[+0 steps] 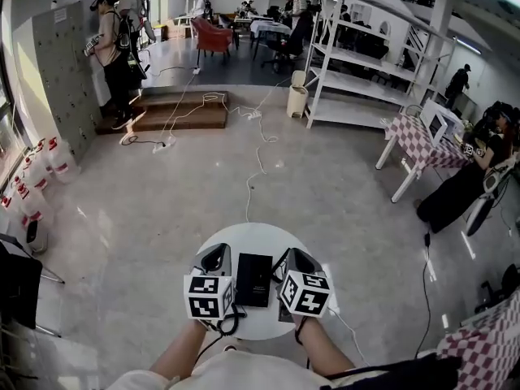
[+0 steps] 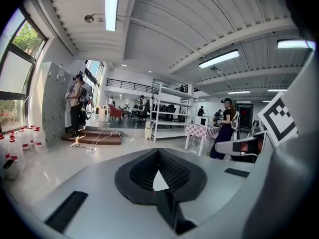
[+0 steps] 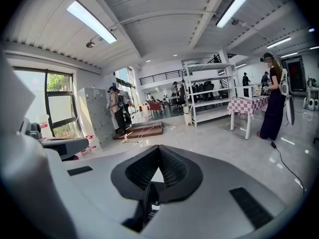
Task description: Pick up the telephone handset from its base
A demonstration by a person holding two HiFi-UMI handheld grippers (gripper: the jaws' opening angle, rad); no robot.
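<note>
Head view: the black telephone (image 1: 253, 279) lies in the middle of the round white desk (image 1: 244, 238). I cannot separate the handset from the base at this size, but nothing looks raised, so I judge the handset sits on its base and the pick-up has not begun. My left hand-held gripper (image 1: 216, 260) is just left of the telephone and my right hand-held gripper (image 1: 298, 262) is just right of it. Both are beside it and neither is on it. What is left is the whole job: open a pair of jaws, close on the handset and lift. The marker cubes (image 1: 210, 296) carry only black-and-white square patterns, with no words.

Left gripper view: the left hand-held gripper (image 2: 158, 156) has its jaws pressed together with nothing between them. The telephone is out of sight below the frame. I can read no writing here.

Right gripper view: the right hand-held gripper (image 3: 159, 154) is likewise closed and empty. A small pale label (image 3: 152, 208) sits on its body under the jaws, its print too small to read.
</note>
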